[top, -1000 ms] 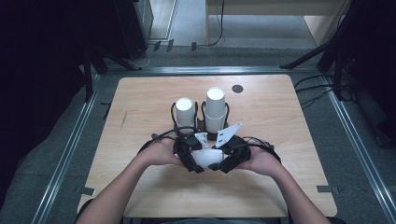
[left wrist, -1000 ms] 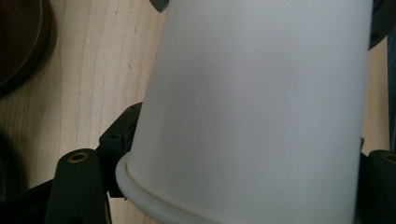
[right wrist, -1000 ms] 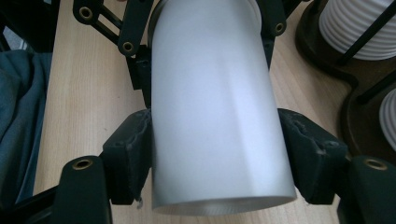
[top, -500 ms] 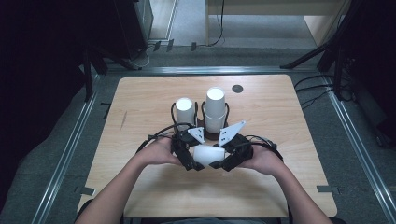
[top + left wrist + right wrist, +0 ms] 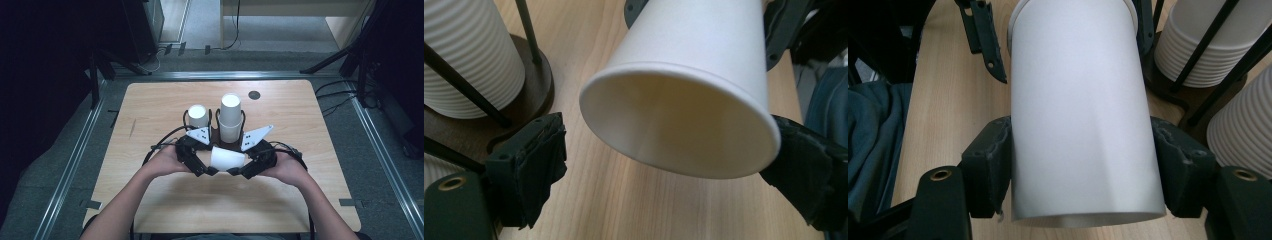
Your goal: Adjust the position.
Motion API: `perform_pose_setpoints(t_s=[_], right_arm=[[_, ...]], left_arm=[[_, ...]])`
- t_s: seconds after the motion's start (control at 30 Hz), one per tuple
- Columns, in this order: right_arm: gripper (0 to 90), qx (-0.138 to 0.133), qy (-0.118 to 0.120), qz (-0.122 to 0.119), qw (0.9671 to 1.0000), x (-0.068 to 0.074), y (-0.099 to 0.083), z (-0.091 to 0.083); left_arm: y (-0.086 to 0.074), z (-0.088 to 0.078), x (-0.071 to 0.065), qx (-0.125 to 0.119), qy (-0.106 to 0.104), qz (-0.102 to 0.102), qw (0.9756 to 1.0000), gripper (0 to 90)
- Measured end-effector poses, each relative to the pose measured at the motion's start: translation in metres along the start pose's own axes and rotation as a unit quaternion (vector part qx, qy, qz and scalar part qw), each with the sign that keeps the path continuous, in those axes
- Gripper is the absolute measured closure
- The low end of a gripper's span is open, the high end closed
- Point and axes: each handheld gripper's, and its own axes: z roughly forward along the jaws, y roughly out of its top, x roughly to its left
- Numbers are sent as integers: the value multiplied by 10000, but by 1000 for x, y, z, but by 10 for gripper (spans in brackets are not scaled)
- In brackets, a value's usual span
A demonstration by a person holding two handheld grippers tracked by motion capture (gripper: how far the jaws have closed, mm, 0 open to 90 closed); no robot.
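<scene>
A white paper cup [image 5: 227, 158] lies on its side just above the near middle of the wooden table [image 5: 150, 100], held between the two grippers. The right gripper [image 5: 239, 173] is clamped on the cup: in the right gripper view both pads press flat against the cup's wall [image 5: 1083, 115] near its base end. The left gripper [image 5: 210, 171] stands at the cup's open mouth with its jaws spread wide. They have just been opening. In the left gripper view the rim [image 5: 679, 125] sits between the pads; the left pad [image 5: 531, 165] is clear of the rim with bare table showing in the gap, while the right pad [image 5: 804, 170] lies right against the rim's edge, so there is no grip on that side. A hand [image 5: 165, 160] holds the left gripper and another hand [image 5: 290, 167] holds the right. Farther off, at the table's middle, two stacks of white cups stand upright in a dark wire holder [image 5: 216, 131]: a short stack [image 5: 198, 116] on the left and a tall stack [image 5: 230, 117] on the right. A small dark disc [image 5: 254, 95] lies on the table beyond them, toward the far right.
</scene>
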Motion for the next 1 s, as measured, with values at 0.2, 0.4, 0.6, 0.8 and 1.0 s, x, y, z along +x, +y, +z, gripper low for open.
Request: perform_pose_setpoints(t_s=[0.2, 0.4, 0.6, 0.8, 1.0], right_arm=[[319, -201, 97, 12, 9998, -2, 2, -4], [319, -315, 216, -48, 9993, -2, 5, -4], [319, -384, 373, -127, 9985, 1, 8, -2], [323, -383, 443, -164, 9981, 1, 9, -1], [313, -280, 466, -119, 9984, 1, 8, 1]], left_arm=[[-3, -4, -1, -271, 3, -103, 9996, 84], [-4, -4, -5, -578, -249, -159, 9979, 137], [-4, -4, -7, -635, -406, -122, 9971, 154], [-3, -6, -12, -644, -251, 143, 9975, 224], [-1, -7, -12, -398, -265, 207, 9986, 262]])
